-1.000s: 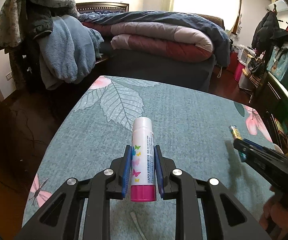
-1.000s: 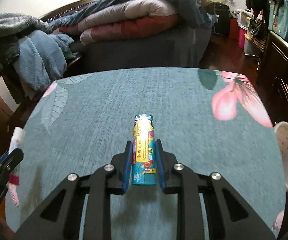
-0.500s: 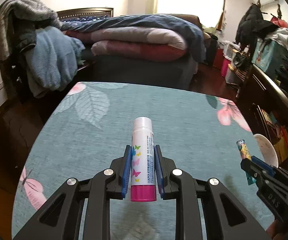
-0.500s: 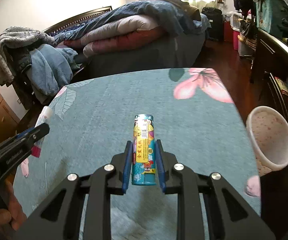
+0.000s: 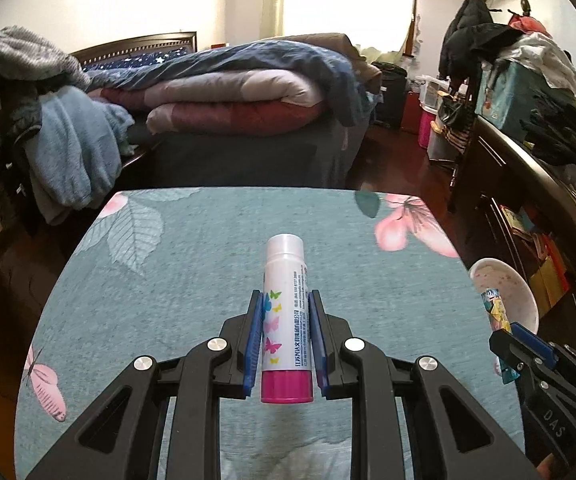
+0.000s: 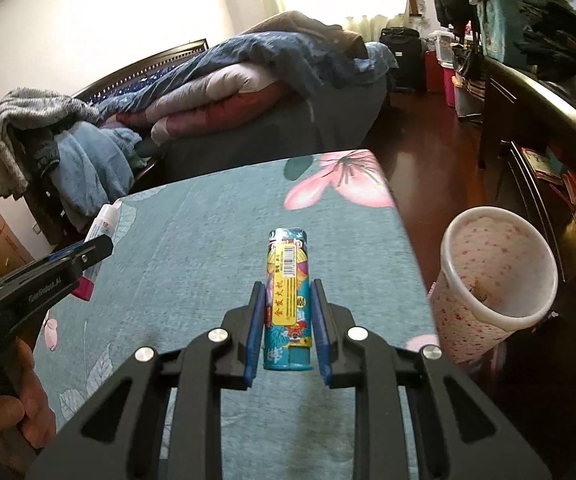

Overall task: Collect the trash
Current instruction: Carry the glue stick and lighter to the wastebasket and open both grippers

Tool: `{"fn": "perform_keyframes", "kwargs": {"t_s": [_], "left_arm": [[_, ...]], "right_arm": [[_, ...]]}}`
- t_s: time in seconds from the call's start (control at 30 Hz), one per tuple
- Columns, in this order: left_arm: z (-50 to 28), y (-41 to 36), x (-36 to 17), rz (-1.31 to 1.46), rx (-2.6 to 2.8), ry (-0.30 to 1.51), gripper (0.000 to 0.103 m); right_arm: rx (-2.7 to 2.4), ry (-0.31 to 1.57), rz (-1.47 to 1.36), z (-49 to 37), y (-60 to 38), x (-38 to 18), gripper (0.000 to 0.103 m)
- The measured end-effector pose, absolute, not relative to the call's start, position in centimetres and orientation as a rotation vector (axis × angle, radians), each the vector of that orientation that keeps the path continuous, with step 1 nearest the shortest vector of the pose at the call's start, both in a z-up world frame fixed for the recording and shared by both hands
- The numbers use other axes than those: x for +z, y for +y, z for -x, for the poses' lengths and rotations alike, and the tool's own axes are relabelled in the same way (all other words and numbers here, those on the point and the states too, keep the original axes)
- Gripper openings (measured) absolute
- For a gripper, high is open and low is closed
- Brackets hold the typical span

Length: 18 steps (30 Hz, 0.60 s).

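My left gripper (image 5: 286,308) is shut on a white glue stick (image 5: 286,304) with a pink base and butterfly print, held above the teal floral tabletop (image 5: 192,280). It also shows at the left of the right wrist view (image 6: 102,222). My right gripper (image 6: 287,300) is shut on a teal printed lighter (image 6: 288,292) with a yellow label, held above the table near its right edge. The lighter also shows in the left wrist view (image 5: 496,306). A white speckled trash bin (image 6: 496,276) stands on the floor just right of the table, open, with some scrap inside.
A bed (image 5: 240,100) piled with folded quilts lies beyond the table. Clothes hang over a chair (image 5: 60,148) at the far left. A dark wooden cabinet (image 6: 548,128) with clutter runs along the right, behind the bin. My hand (image 6: 28,396) holds the left gripper's handle.
Both grippers have lifted and swung to the right with their objects still held. The trash bin has come into full view beside the table's right edge.
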<state>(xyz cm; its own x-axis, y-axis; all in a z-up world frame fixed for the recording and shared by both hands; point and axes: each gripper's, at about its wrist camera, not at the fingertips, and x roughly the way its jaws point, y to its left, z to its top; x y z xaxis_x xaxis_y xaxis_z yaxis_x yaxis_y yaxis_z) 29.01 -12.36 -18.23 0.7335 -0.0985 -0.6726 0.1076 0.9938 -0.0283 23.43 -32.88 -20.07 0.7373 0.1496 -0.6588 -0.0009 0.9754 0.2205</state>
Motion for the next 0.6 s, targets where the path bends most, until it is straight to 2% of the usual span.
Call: {"fn": "perform_keyframes", "kwargs": {"t_s": [0.6], "left_arm": [[-29.8,-23.6,-16.8,-0.104,-0.275,0.692,0.022]], "right_arm": [[-0.011,0.667,-0.293,-21.0,-41.7,-19.9,0.023]]}}
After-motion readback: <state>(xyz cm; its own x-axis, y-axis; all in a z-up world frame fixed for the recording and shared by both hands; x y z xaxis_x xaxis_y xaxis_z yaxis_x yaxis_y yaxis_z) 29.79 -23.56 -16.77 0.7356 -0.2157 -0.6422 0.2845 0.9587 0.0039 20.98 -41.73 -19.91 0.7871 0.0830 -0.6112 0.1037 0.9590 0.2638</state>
